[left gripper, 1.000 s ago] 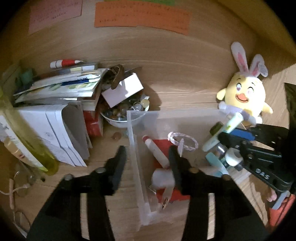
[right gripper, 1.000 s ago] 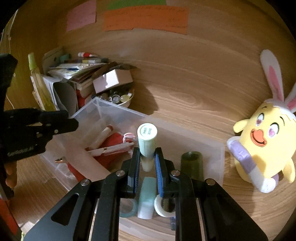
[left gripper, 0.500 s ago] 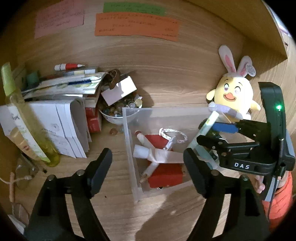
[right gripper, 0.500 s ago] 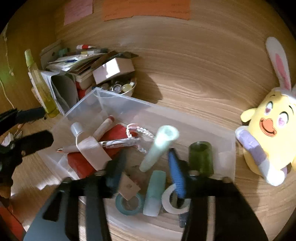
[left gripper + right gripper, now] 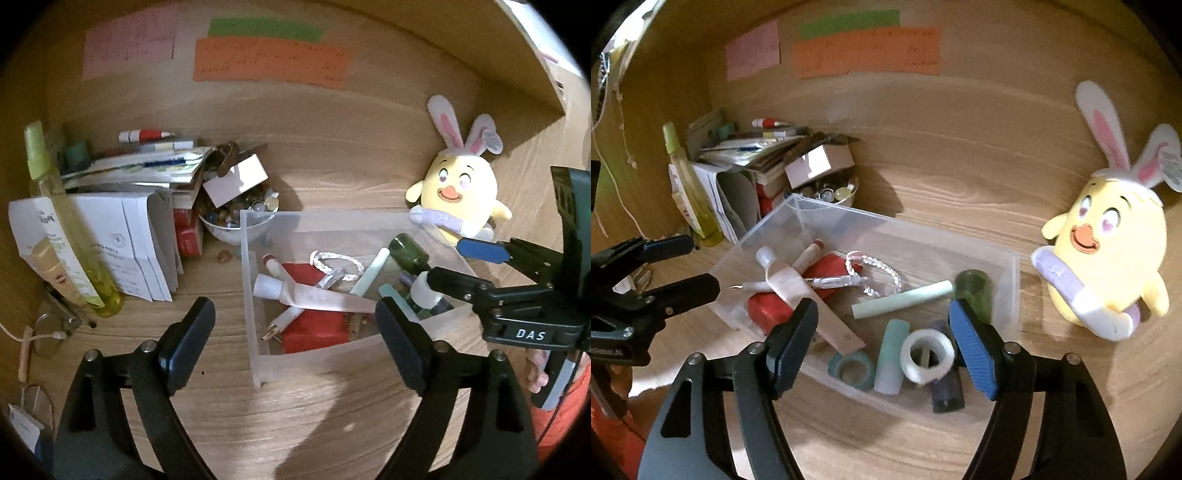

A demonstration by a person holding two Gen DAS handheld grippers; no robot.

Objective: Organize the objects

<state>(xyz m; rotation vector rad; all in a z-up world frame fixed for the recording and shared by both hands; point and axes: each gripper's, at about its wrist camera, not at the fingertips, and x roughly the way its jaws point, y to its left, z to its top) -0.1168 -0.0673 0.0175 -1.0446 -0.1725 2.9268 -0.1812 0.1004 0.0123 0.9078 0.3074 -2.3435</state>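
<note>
A clear plastic bin (image 5: 247,295) (image 5: 886,221) stands on the wooden desk. In it lie a pale green tube (image 5: 903,302) (image 5: 371,273), a flattened white tube (image 5: 790,284) (image 5: 314,297) across a red pouch (image 5: 764,308), a pen, a braided bracelet, tape rolls (image 5: 927,356) and a dark green bottle (image 5: 973,288). My right gripper (image 5: 884,339) (image 5: 461,266) hovers over the bin's near right end, jaws opening, with nothing held between them. My left gripper (image 5: 293,332) (image 5: 687,267) is by the bin's left end, jaws opening wide and holding nothing.
A yellow plush chick with rabbit ears (image 5: 1108,258) sits right of the bin. Behind the bin's left corner are a bowl of small trinkets (image 5: 236,221), a small box, stacked papers and a yellow-green bottle (image 5: 70,236). Coloured notes hang on the back wall.
My right gripper let go of the pale green tube, which tipped over and now lies flat in the bin. Both grippers opened wider and drew back from the bin.
</note>
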